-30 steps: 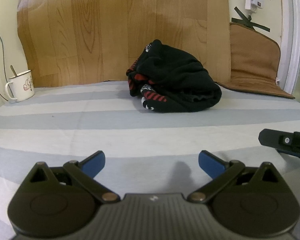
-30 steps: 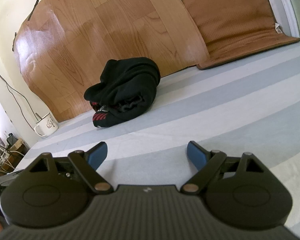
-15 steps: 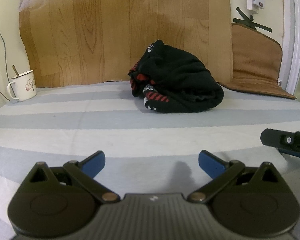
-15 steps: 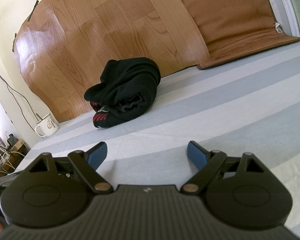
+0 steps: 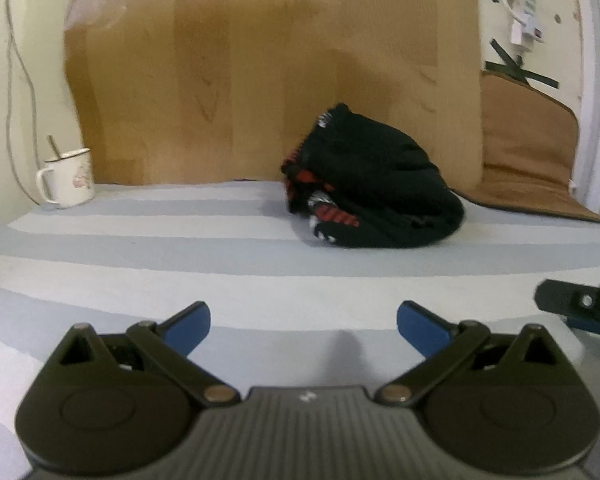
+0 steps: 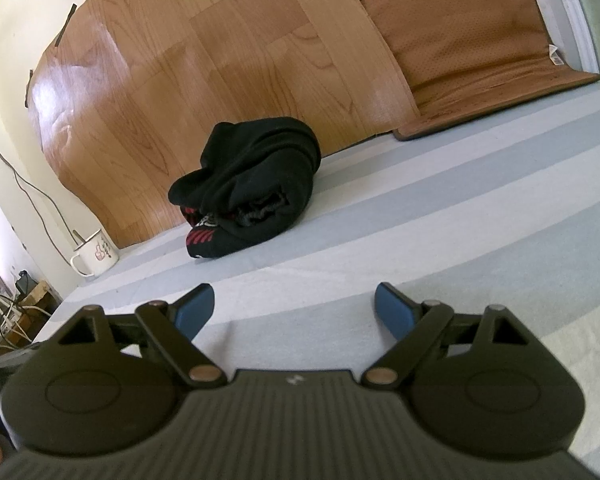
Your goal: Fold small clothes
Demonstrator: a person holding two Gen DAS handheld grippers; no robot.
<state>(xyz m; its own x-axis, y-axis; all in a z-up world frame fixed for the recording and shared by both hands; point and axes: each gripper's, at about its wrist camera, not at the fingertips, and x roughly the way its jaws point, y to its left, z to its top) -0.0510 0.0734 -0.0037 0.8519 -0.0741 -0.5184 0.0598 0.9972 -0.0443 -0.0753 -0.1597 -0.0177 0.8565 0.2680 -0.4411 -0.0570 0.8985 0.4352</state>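
A crumpled black garment (image 5: 374, 190) with red and white markings lies bunched at the far side of the blue-and-white striped cloth (image 5: 220, 272), against the wood-pattern sheet. In the right wrist view the same black garment (image 6: 256, 188) sits ahead and left of centre. My left gripper (image 5: 303, 322) stands open over the near stripes, nothing between its blue pads. My right gripper (image 6: 294, 308) is open too, well short of the garment. A finger of the right gripper (image 5: 580, 306) shows at the right edge of the left wrist view.
A white enamel mug (image 5: 70, 178) with a spoon stands at the far left corner, also the mug (image 6: 94, 254) in the right wrist view. A brown mat (image 6: 472, 52) leans on the wall at far right. Cables and clutter (image 6: 8, 312) lie beyond the left edge.
The left wrist view has shifted a little: the garment and mug now sit slightly further right and lower in it. The right wrist view is unchanged. Both grippers remain open.
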